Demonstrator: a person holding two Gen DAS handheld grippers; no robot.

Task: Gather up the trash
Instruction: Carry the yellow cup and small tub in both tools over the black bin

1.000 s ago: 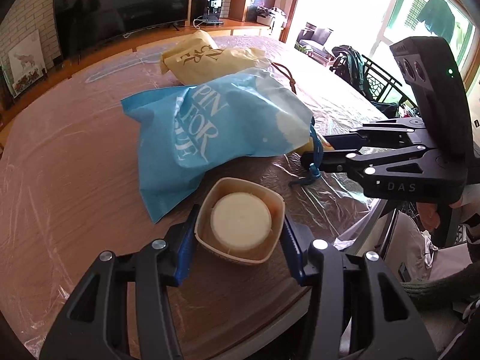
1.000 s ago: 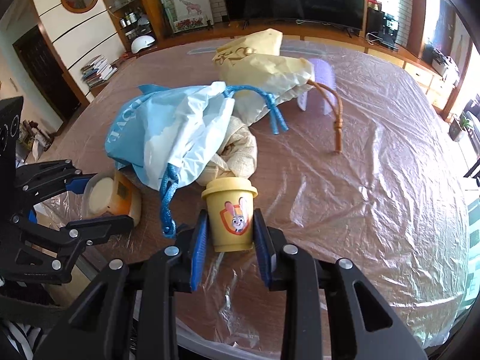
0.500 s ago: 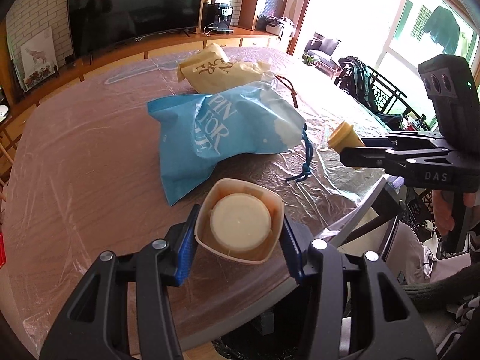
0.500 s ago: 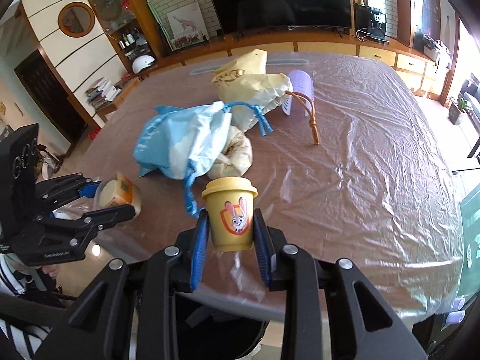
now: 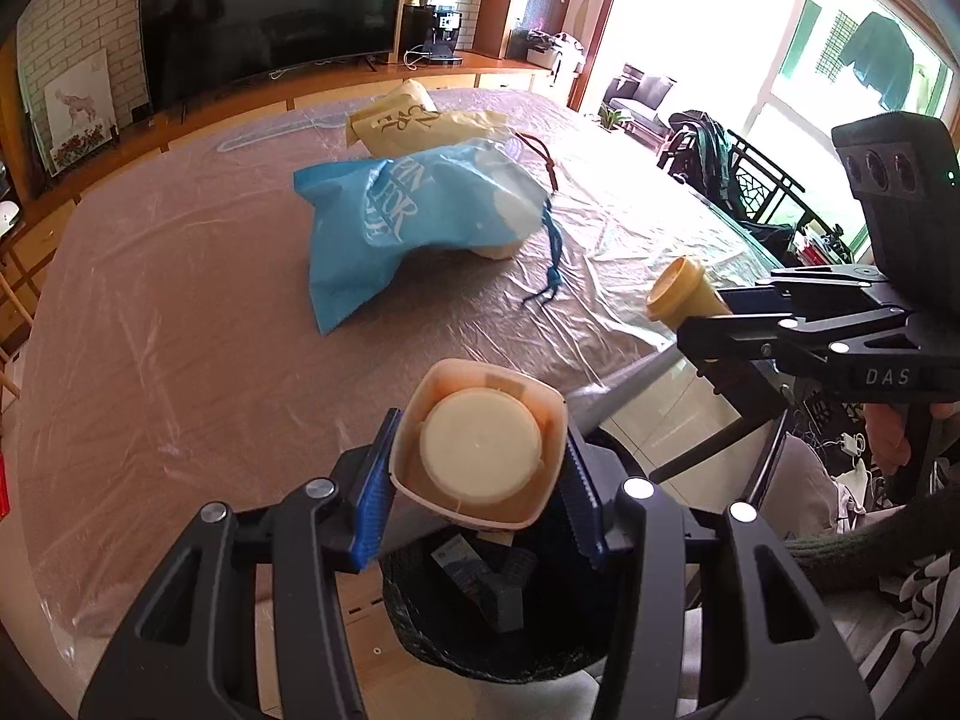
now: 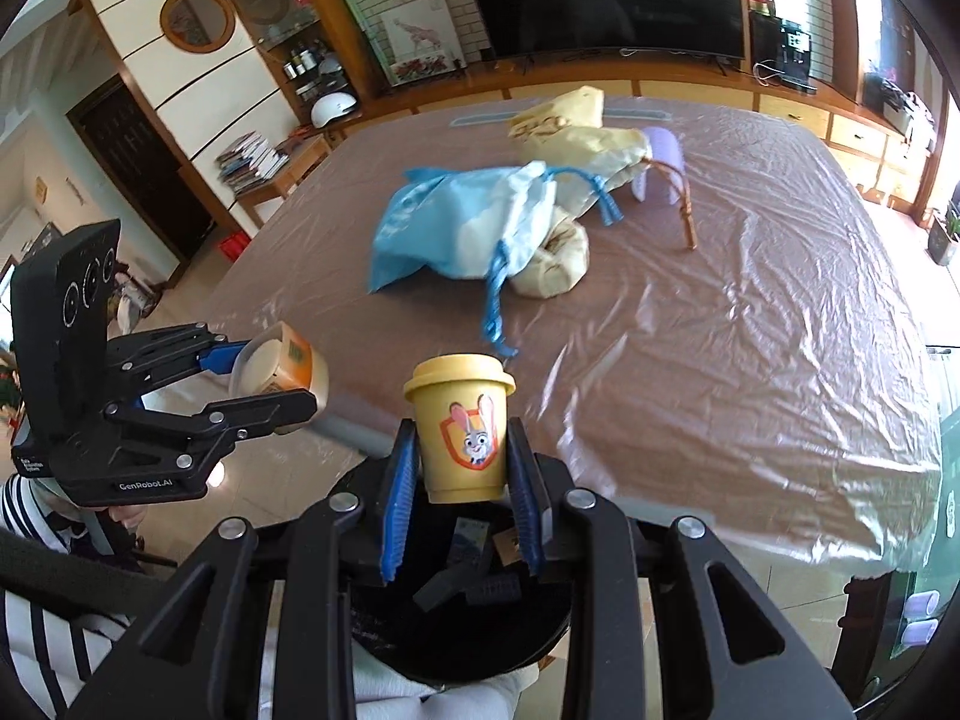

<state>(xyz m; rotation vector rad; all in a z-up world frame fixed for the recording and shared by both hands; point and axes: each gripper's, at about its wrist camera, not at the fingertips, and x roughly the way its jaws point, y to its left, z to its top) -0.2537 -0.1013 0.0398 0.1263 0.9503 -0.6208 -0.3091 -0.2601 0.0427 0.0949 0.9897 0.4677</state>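
Both hand-held grippers pinch trash: left (image 5: pixel 477 501) w/ tub (image 5: pixel 480 441), right (image 6: pixel 462 495) w/ yellow cup (image 6: pixel 461 427). I'd center over bin (image 6: pixel 462 618) before letting go.

you face a large table (image 5: pixel 150 312) under clear plastic sheeting; beyond its far edge a dark television (image 5: pixel 270 18) sits against white brick wall (image 5: pixel 36 30). bright windows (image 5: pixel 840 48) glare right, possibly a balcony.

My left wrist camera looks forward along its fingers, close above the bin (image 5: pixel 480 630), facing the far table (image 5: pixel 180 330). My right wrist camera does likewise from the right. The 2 views share the table, the bin (image 6: pixel 456 618) and each other's gripper.
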